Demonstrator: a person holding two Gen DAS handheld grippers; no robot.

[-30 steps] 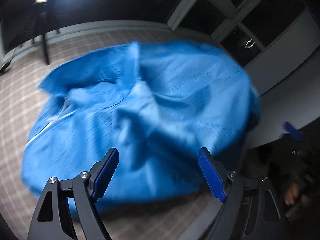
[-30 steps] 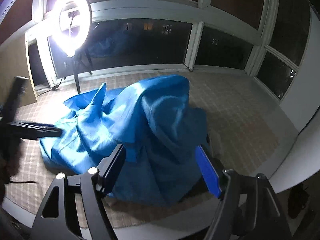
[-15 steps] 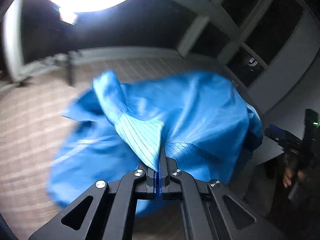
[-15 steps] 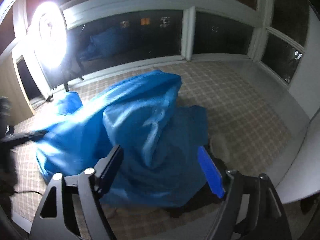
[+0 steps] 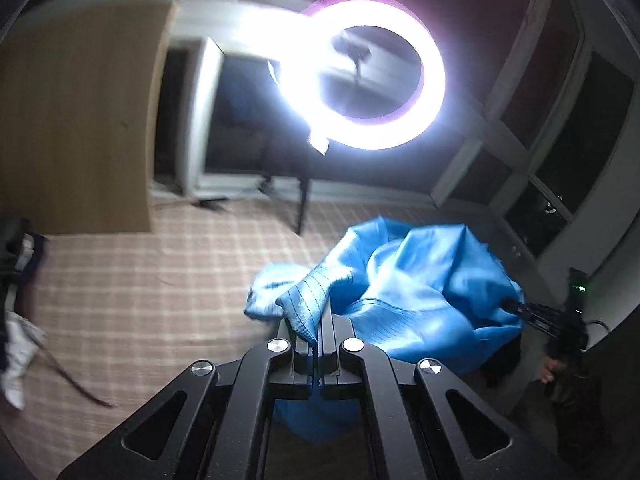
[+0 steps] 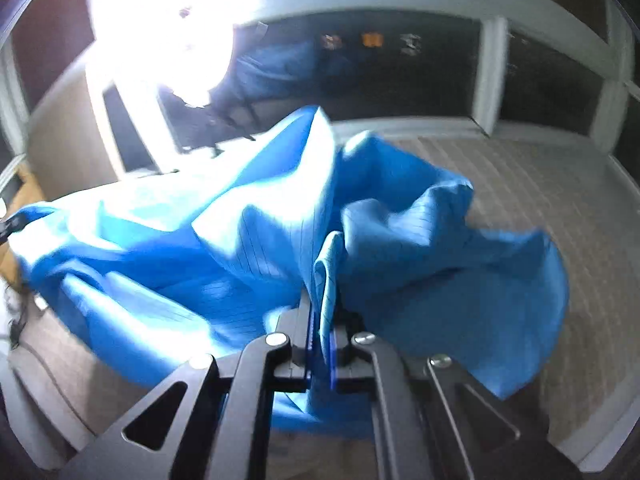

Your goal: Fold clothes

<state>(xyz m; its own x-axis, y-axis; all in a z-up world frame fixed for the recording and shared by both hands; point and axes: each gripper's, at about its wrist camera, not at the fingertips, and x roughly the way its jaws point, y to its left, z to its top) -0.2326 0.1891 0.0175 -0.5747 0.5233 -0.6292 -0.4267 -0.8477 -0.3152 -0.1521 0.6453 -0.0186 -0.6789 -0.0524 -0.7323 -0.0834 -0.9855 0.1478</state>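
Note:
A shiny blue garment (image 5: pixel 408 292) with fine stripes hangs bunched between both grippers above a checked surface. My left gripper (image 5: pixel 319 334) is shut on a pinched fold of its edge. In the left wrist view the right gripper (image 5: pixel 506 305) shows at the far right, where the cloth stretches to it. In the right wrist view my right gripper (image 6: pixel 322 320) is shut on another fold of the blue garment (image 6: pixel 224 248), which spreads left toward the left gripper (image 6: pixel 12 224) at the frame's edge. A loose flap (image 6: pixel 480 280) droops to the right.
A bright ring light (image 5: pixel 360 76) on a stand stands beyond the checked surface (image 5: pixel 140 292), and glares in the right wrist view too (image 6: pixel 160 28). A wooden cabinet (image 5: pixel 76 120) is at the left. Crumpled clothes (image 5: pixel 16 344) lie at the left edge. Dark windows (image 6: pixel 400 72) line the back.
Both grippers were open over the heaped garment. The left one shut on a fold first and lifted it away to the left; the right one has now shut on another fold, and the cloth stretches between them.

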